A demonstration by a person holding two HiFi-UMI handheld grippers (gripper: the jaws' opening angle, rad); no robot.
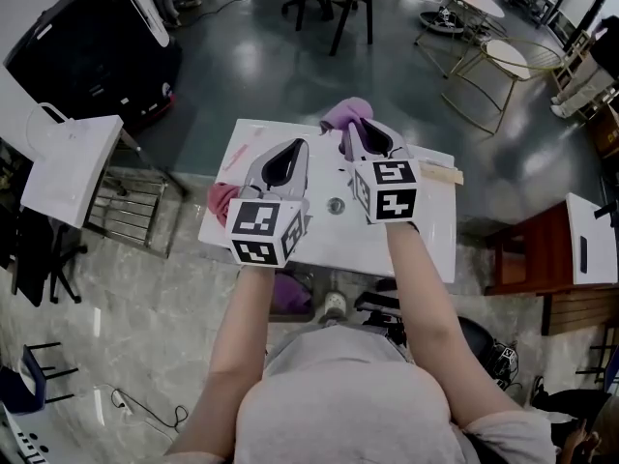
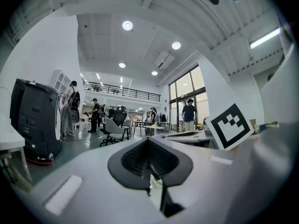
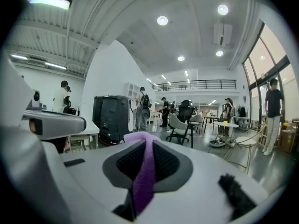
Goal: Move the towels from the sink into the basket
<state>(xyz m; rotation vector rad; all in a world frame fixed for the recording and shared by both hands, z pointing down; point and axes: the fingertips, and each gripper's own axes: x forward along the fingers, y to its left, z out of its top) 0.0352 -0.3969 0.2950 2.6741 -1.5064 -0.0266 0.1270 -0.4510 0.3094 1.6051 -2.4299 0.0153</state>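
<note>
Purple towel (image 1: 346, 114) hangs pinched in the fingers of our right gripper (image 1: 366, 135) at the sink's (image 1: 430, 235) far edge. A pink towel (image 1: 222, 199) drapes its left edge. Our left gripper (image 1: 286, 155) keeps its fingers pressed together. Open floor (image 1: 251, 66) lies beyond.

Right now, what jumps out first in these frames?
The purple towel pinched in the right gripper, over the back of the white sink at the head view's centre. Next, the pink towel at the sink's left edge, just left of the left gripper.
</note>
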